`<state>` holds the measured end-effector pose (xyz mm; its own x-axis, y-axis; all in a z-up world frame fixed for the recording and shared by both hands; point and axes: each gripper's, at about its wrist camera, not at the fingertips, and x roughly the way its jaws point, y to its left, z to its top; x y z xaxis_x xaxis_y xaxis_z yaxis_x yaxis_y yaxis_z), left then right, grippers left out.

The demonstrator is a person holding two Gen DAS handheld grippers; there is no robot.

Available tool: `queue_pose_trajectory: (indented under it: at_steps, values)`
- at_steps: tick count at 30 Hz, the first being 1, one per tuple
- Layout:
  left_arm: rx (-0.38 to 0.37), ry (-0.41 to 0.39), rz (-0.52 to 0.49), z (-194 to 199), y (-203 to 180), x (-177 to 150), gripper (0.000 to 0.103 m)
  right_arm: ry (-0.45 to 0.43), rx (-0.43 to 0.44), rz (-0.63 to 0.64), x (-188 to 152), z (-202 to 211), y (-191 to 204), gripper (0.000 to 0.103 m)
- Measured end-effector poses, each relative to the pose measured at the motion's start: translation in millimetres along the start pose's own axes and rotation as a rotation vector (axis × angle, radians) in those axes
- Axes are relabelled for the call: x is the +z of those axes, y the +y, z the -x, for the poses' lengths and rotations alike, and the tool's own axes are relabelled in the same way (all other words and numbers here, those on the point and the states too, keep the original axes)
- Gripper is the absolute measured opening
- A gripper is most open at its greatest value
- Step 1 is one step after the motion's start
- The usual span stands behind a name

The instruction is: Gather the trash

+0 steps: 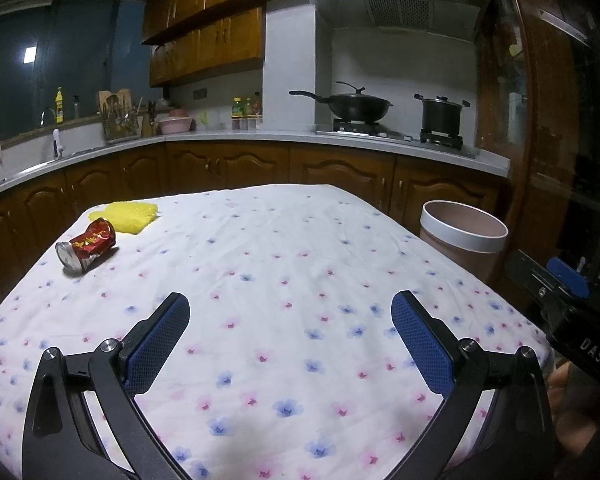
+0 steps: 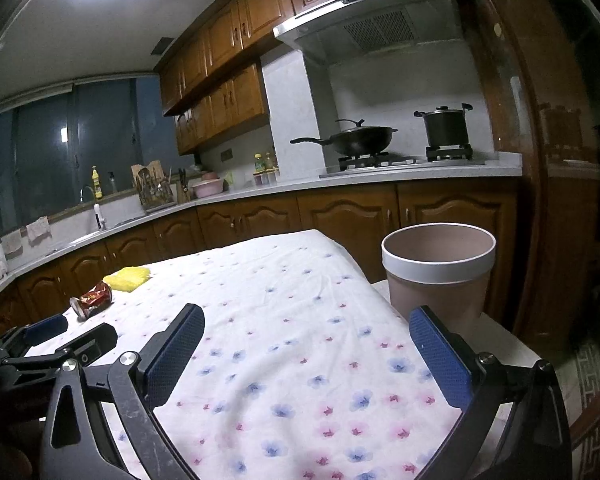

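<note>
Kitchen setting, dim: wooden cabinets and a pale counter run behind a table (image 1: 300, 240) draped in a white cloth printed with small flowers.

Trash items: two are visible, both at the far left corner of the table. A crushed red can (image 1: 86, 250) lies on its side, its silver end facing the near left edge. A crumpled yellow wrapper (image 1: 130, 216) lies just behind it, close to the back edge; whether the two touch cannot be told. Both sit near the cloth's drop-off, so a careless push could send either over the side.

Receptacle: a pink bin (image 2: 438, 276) with a white rim stands open beside the table's right edge, its mouth about level with the tabletop. That placement appears meant to allow a short carry and release past the edge.

Tools: the left gripper (image 1: 290, 312) hovers over the near middle of the table, fingers spread wide and empty. The right gripper (image 2: 306, 328) hangs over the near right part, likewise spread and empty, with the bin just beyond its right finger.

Clearance: the cloth between the grippers and the trash is bare. The left gripper is judged nearer to the can, with an unobstructed diagonal approach. No collection is done yet.
</note>
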<state>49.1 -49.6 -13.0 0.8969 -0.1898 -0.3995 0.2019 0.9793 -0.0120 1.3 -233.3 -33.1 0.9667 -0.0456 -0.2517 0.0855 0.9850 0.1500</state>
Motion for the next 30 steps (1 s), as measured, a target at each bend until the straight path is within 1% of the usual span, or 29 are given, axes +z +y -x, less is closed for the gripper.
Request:
queue_pose_trajectory:
  at_steps: [30]
  values:
    - [-0.01,0.007,-0.002,-4.9,-0.7,-0.4,0.103,0.006,0.002,-0.001,1.6,-2.2,0.2,0.103]
